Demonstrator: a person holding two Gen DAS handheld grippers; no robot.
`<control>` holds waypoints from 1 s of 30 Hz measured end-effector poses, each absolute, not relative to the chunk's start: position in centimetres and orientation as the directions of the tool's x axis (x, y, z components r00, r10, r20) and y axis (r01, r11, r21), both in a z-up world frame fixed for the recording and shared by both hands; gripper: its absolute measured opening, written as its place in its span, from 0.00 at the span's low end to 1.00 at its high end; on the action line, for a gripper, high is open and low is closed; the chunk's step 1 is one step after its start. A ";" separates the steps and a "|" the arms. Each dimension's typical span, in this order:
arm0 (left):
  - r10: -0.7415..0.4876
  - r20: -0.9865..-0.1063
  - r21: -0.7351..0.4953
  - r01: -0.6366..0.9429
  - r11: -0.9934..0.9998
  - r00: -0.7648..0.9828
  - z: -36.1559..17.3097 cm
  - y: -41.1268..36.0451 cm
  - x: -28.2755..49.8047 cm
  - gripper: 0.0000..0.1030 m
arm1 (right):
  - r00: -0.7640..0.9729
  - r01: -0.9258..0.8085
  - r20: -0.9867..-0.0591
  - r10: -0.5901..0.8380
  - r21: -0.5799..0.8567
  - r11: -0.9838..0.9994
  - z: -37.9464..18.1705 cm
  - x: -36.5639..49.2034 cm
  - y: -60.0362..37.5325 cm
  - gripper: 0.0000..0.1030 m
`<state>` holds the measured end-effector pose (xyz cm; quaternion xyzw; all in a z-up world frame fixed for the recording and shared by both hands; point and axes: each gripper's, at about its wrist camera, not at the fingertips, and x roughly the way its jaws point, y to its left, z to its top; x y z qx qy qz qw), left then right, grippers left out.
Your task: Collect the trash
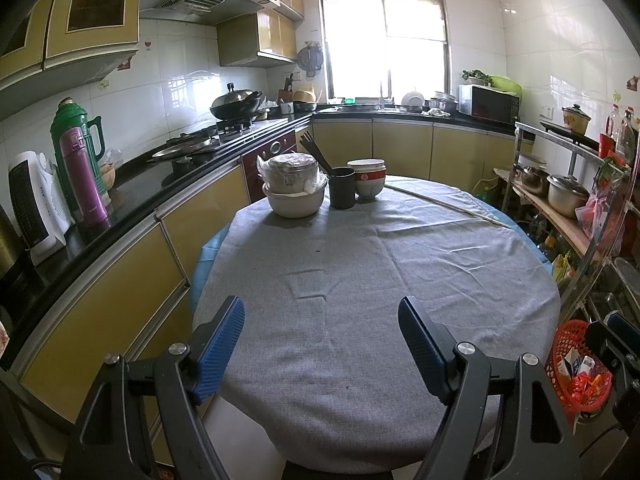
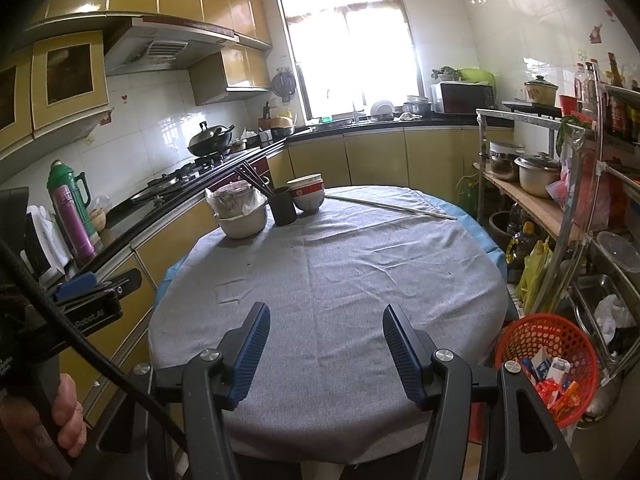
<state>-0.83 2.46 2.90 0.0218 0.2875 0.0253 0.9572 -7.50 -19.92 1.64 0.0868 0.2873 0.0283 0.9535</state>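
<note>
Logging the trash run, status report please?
Both hand-held grippers open and empty: left, right. Red basket holds wrappers, right of table. Nothing in the way.

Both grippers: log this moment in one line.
left gripper: open, empty | right gripper: open, empty | table: no trash visible | red basket: beside table, holds wrappers
</note>
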 end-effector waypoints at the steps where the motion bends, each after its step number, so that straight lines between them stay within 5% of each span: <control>1: 0.061 -0.549 0.057 -0.036 0.998 0.833 2.9 2.5 -0.8 0.78 | 0.833 -0.004 -0.543 0.103 0.182 0.983 1.6 -7.5 -19.9 0.61; 30: 0.130 -0.586 0.106 -0.084 0.991 0.800 2.5 2.1 3.8 0.78 | 0.801 -0.037 -0.580 0.146 0.196 0.980 0.7 -0.4 -21.1 0.61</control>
